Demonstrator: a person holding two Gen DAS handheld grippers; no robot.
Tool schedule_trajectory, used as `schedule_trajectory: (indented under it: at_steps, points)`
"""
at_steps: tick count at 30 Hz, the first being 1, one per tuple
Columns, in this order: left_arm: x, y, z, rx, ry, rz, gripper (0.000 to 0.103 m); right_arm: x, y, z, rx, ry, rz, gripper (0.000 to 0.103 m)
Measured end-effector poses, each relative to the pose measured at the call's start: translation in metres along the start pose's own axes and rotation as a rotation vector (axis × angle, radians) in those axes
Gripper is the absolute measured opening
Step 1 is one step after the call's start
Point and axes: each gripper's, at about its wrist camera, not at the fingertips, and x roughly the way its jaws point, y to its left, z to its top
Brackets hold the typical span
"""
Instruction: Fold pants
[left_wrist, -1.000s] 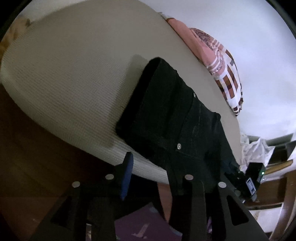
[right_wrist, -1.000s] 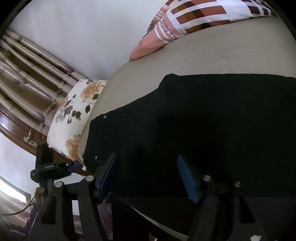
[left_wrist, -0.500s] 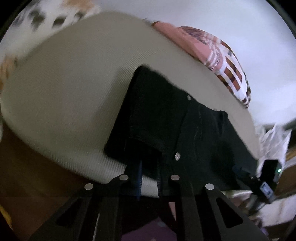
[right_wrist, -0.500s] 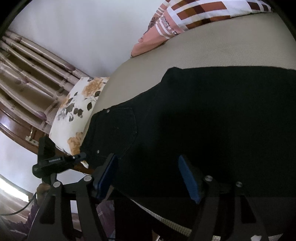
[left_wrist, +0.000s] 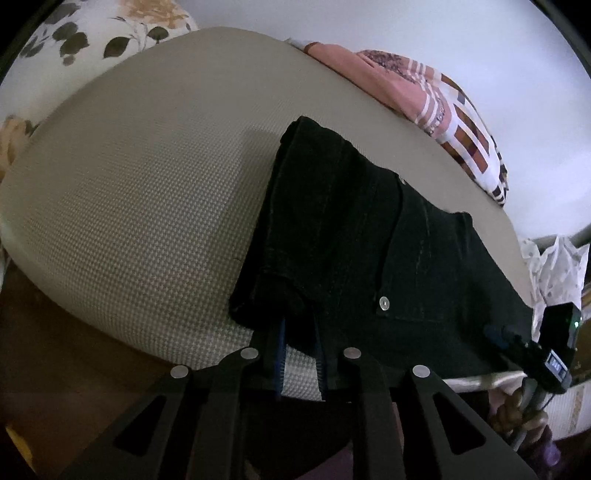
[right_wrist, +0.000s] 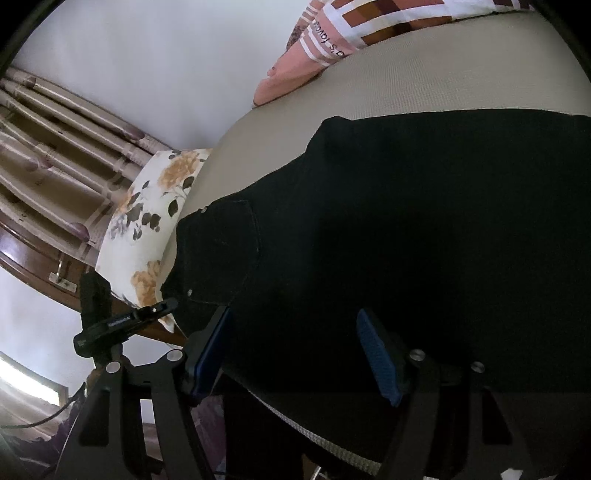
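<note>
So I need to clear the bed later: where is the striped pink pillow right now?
The striped pink pillow lies at the far edge of the bed against the white wall, beyond the black pants; it shows upper right in both wrist views.

beige mattress (left_wrist: 140, 206), floral pillow (right_wrist: 147, 218), striped blanket (left_wrist: 454, 125)

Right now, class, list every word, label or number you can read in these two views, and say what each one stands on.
"s towa": partly readable pink lettering, upside down, on the pink striped towel; the rest is cut off.
White lettering on the left tool's black body: too small to read.
Small display on the right tool: blurred, unreadable.
Black pants: no lettering visible.
</note>
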Motion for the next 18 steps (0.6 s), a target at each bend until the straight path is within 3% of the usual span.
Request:
schedule_trajectory:
  at_steps: [4,9,12,17,18]
  points:
    - [-0.001,-0.002,0.0,-0.007,-0.003,-0.012,0.018,-0.01,0.001,0.001,-0.003,-0.004,0.017,0.069]
    - [-0.005,-0.013,0.002,0.039,-0.018,0.052,0.028,-0.069,-0.025,0.004,0.064,-0.12,0.014,0.069]
    - [-0.015,-0.02,0.004,0.048,-0.067,0.152,0.057,-0.129,-0.063,-0.003,0.173,-0.245,-0.024,0.069]
    - [-0.046,-0.037,0.01,0.11,-0.242,0.374,0.062,-0.254,-0.162,-0.045,0.45,-0.5,-0.153,0.069]
    - [-0.051,-0.039,0.011,0.118,-0.263,0.369,0.063,-0.279,-0.182,-0.058,0.51,-0.559,-0.162,0.069]
